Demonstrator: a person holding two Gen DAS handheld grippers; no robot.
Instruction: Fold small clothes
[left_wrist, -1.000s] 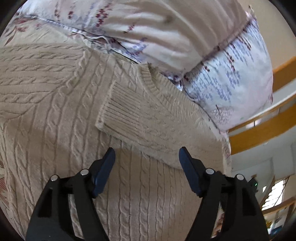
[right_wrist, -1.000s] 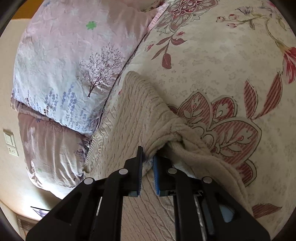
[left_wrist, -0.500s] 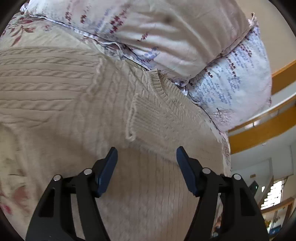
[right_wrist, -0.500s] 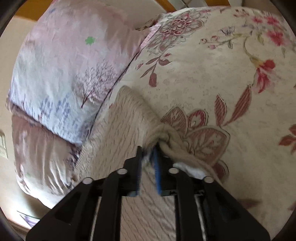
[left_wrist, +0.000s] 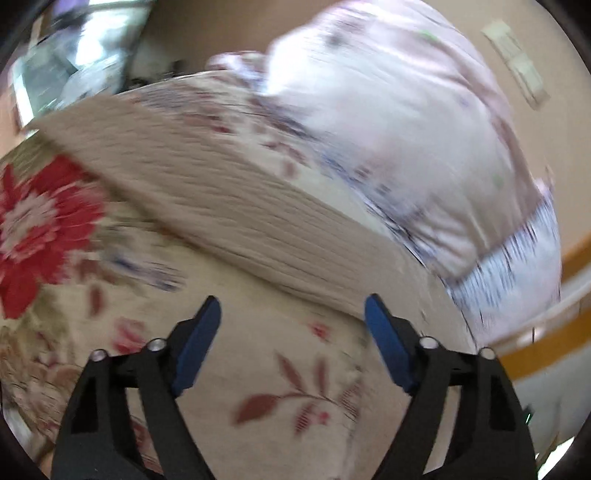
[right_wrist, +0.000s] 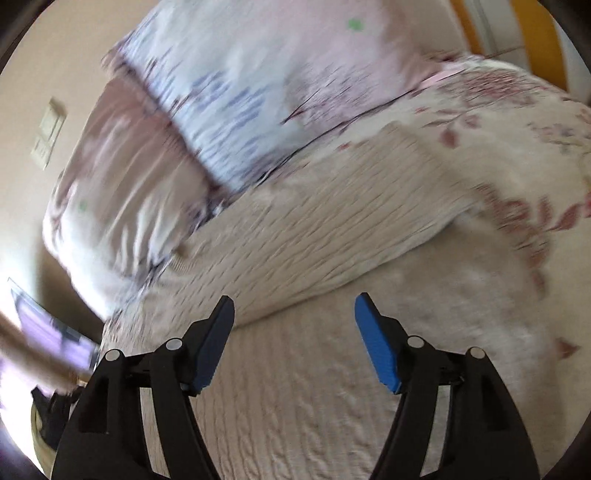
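A cream cable-knit sweater (left_wrist: 229, 206) lies on the floral bedspread (left_wrist: 280, 376); both views are blurred by motion. In the left wrist view my left gripper (left_wrist: 291, 314) is open and empty over the bedspread, just short of the sweater's near edge. In the right wrist view the sweater (right_wrist: 332, 229) has a part folded over its body, and my right gripper (right_wrist: 295, 310) is open and empty above it, at the edge of the fold.
Two pale floral pillows (left_wrist: 406, 122) lie along the far side of the sweater, also in the right wrist view (right_wrist: 229, 81). A beige wall with a switch plate (right_wrist: 48, 133) is behind. A wooden rail (left_wrist: 554, 339) runs at the right.
My right gripper has opened and let go of the bunched sweater part, which now lies folded over. My left gripper has pulled back off the sweater to the bare bedspread. Both are moving fast.
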